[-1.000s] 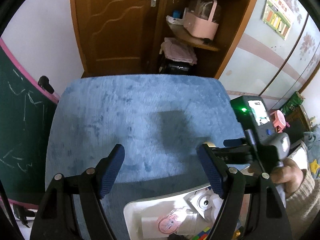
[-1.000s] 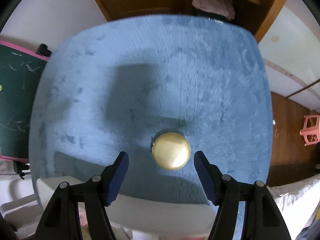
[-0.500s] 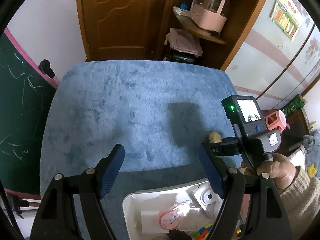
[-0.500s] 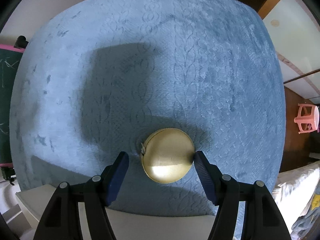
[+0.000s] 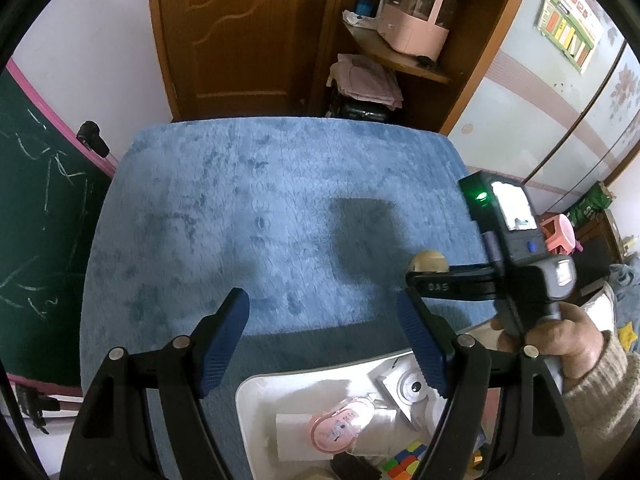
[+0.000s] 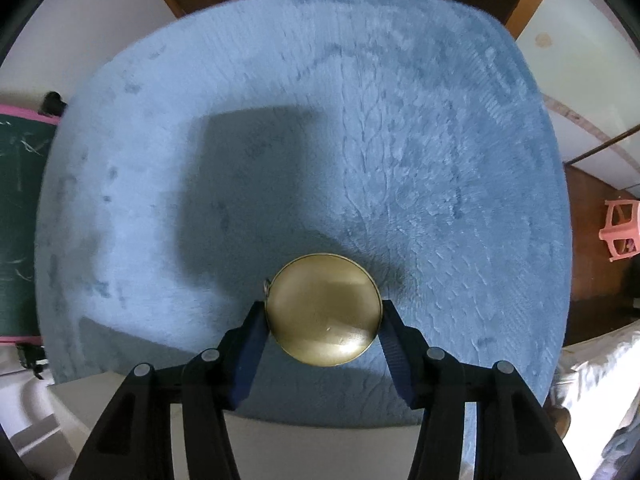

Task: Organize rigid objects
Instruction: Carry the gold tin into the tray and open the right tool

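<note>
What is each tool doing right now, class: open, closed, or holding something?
Left tool: open, holding nothing.
Right tool: jaws just closed onto the round brass-coloured metal case.

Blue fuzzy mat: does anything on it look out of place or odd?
Only the round gold metal disc lies alone on the blue fuzzy mat, away from the white bin; the right gripper has just closed its jaws on it.

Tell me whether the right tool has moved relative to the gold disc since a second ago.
Yes. The right tool has come down over the gold disc on the blue mat, its jaws closing onto the disc's edges.
</note>
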{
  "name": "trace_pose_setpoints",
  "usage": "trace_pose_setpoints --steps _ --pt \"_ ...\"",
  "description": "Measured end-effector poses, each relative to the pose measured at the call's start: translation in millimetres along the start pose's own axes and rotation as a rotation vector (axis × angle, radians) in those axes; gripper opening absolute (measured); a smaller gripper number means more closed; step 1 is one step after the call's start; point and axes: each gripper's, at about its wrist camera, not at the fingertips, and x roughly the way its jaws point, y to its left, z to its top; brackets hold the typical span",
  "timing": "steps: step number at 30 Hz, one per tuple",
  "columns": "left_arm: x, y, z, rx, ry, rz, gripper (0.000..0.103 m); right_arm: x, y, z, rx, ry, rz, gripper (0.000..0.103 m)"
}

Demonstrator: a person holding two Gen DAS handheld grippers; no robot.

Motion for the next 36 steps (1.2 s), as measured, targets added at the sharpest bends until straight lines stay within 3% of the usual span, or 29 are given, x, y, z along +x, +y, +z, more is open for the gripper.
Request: trace_pose_setpoints --steps 8,15,28,36 --pt "-24.7 -13.7 -7.5 0.009 -0.036 0.010 0.079 -80.4 5.4 -31.4 -0.059 -0.142 0.074 0.055" --pt "-52.9 -26.8 -22.5 0.022 -0.061 0.030 0.079 -129.7 17.5 -68.9 -0.112 -0.216 0.103 0.055" --pt "-86.6 -39.3 -57.5 0.014 -0.036 0.038 0.079 -152.9 29.5 -149.4 -0.146 -0.249 0.057 0.056" --pt "-101.8 -39.8 -75.6 0.039 -0.028 0.036 0.079 -157.9 33.5 -181.2 -0.079 -0.248 0.044 0.056"
